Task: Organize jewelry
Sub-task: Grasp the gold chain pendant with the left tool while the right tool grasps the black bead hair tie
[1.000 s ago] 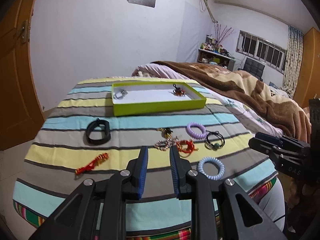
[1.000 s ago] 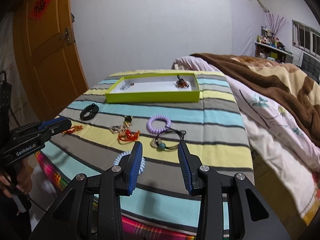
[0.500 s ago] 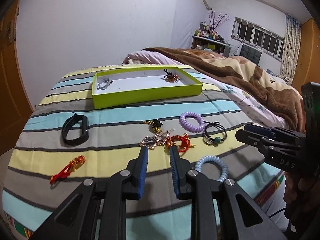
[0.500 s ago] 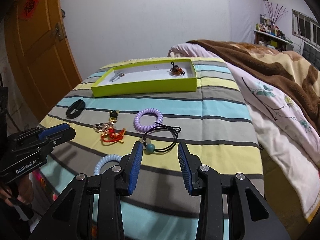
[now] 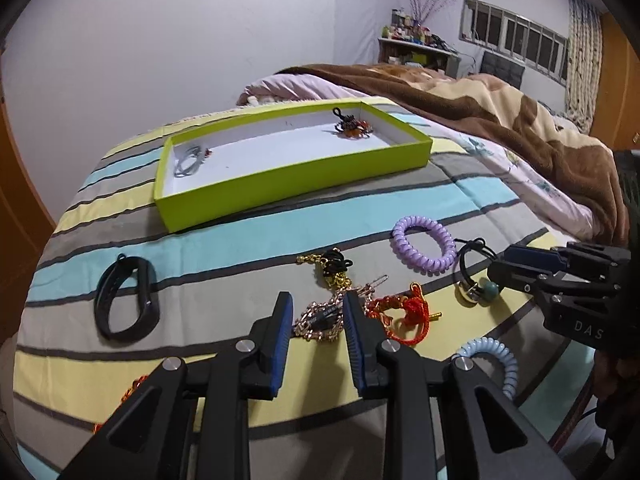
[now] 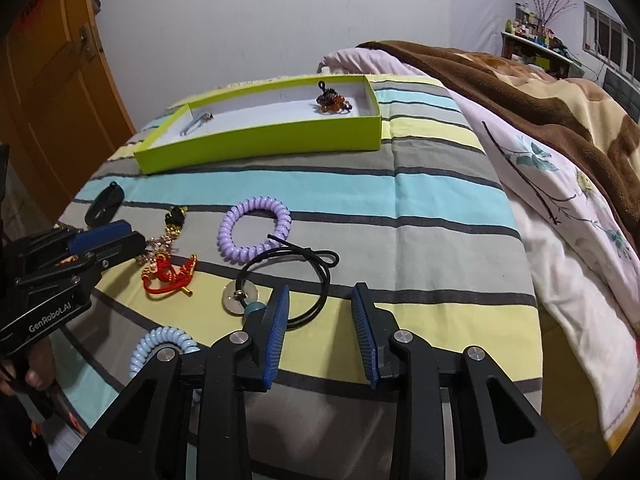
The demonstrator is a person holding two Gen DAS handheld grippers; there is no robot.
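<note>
Left wrist view: left hand-held gripper [image 5: 316,322] spread, low centre, gold chain [image 5: 320,318] between its fingers; green tray [image 5: 288,168] upper centre.
Right wrist view: right hand-held gripper [image 6: 322,320] spread, empty, over black cord necklace [image 6: 288,276] at centre.

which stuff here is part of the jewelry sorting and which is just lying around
Part of the job: green tray, rose-gold chain, red cord bracelet, purple coil band, black cord pendant, blue coil band, black wristband.

Just lying about: brown blanket, striped cloth, shelf clutter.
</note>
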